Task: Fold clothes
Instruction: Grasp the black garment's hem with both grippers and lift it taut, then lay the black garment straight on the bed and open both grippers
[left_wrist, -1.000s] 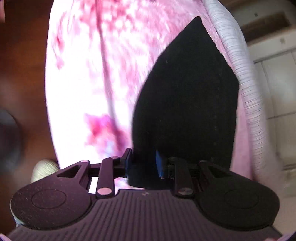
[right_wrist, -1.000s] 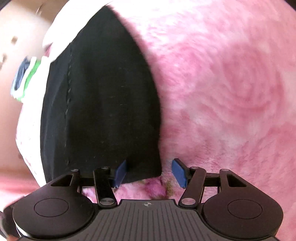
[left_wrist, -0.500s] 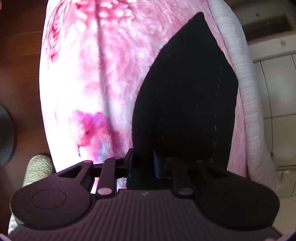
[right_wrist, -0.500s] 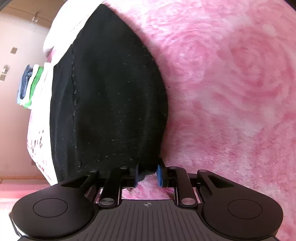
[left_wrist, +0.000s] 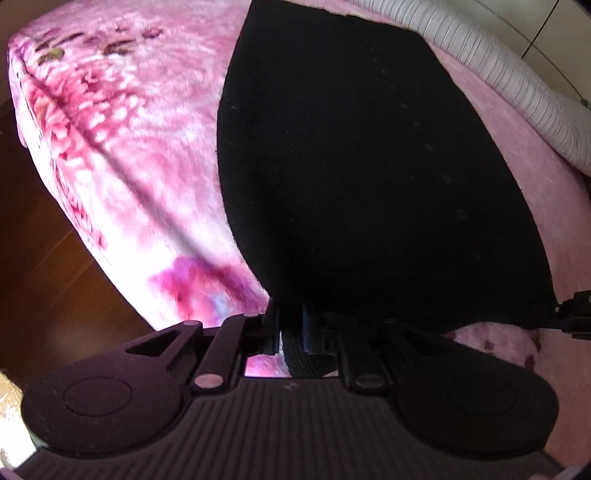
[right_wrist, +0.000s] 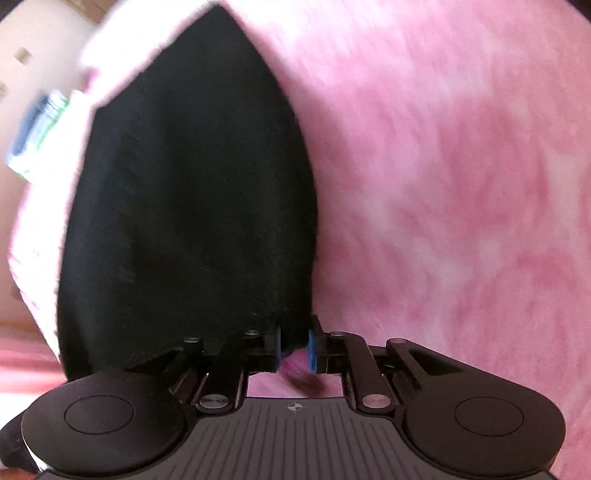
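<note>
A black garment (left_wrist: 362, 177) lies spread over a pink flowered blanket (left_wrist: 122, 155) on a bed. My left gripper (left_wrist: 291, 326) is shut on the garment's near left corner, and a strip of black cloth hangs between its fingers. In the right wrist view the same black garment (right_wrist: 192, 206) stretches away from me, and my right gripper (right_wrist: 294, 345) is shut on its near right corner. The tip of the right gripper (left_wrist: 574, 314) shows at the right edge of the left wrist view, at the garment's other near corner.
A white ribbed roll (left_wrist: 498, 70) runs along the bed's far right edge. Dark wooden floor (left_wrist: 40, 266) lies left of the bed. A small stack of folded blue, green and white cloth (right_wrist: 37, 133) sits at the far left past the garment. Pink blanket (right_wrist: 461, 184) fills the right.
My right gripper went from open to shut on the garment's corner. Both grippers have since pulled the near edge, so the garment now looks wider and tauter in the left wrist view.
</note>
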